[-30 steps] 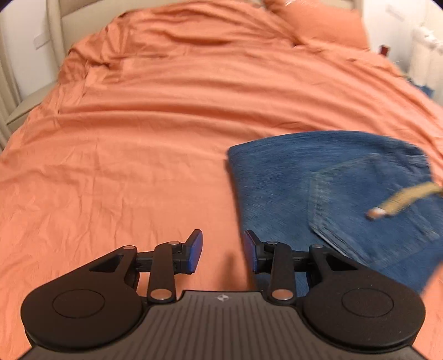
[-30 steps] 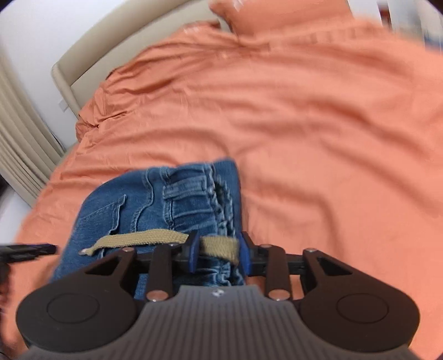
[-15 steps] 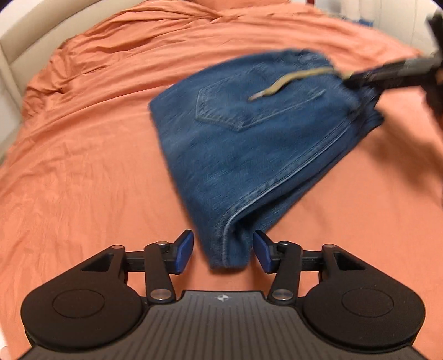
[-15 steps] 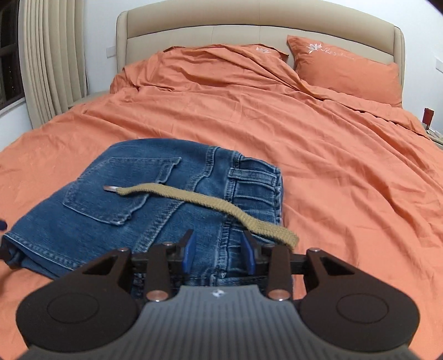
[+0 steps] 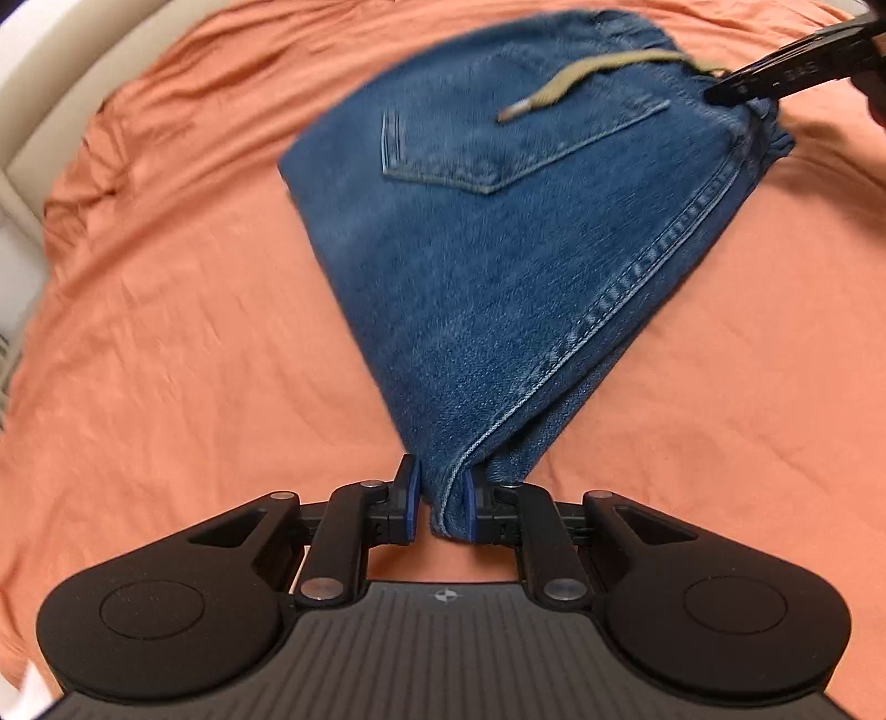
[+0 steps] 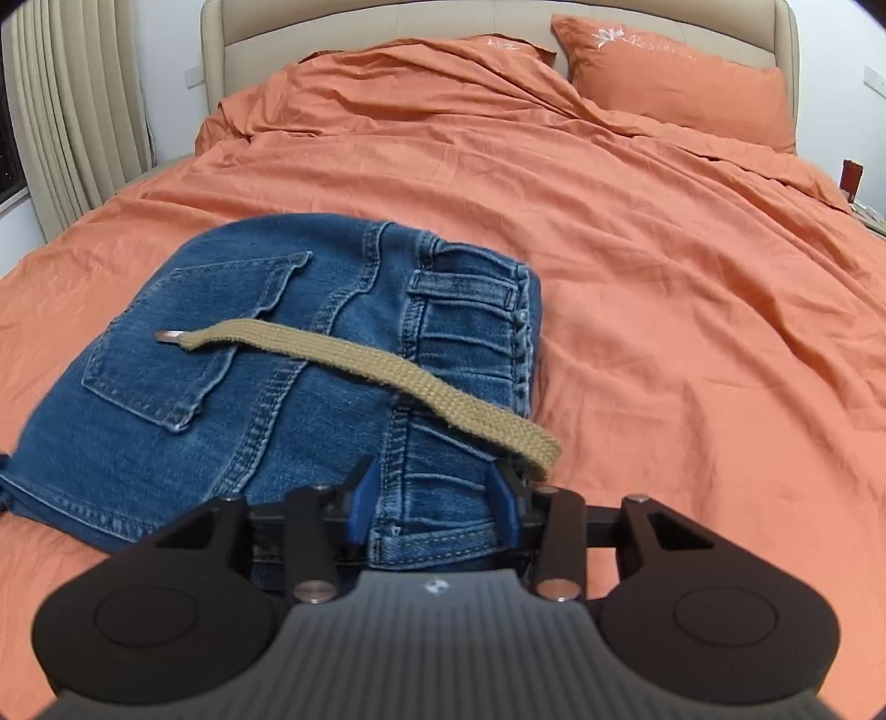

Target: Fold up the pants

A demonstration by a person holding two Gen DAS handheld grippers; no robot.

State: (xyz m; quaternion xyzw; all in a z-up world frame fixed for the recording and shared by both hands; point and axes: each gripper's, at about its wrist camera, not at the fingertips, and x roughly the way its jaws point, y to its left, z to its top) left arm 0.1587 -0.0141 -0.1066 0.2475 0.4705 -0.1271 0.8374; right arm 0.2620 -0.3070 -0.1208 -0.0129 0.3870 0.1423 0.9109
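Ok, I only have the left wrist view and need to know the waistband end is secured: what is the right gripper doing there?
Observer: The right gripper straddles the waistband of the jeans. Its jaws are opening, and denim fills the gap between its fingers.
Operator: Where does the belt end on that side?
Observer: The tan belt crosses the back pocket and loops off the waistband edge right beside that gripper.
Operator: What lies beyond the jeans?
Observer: An orange pillow against the beige headboard.
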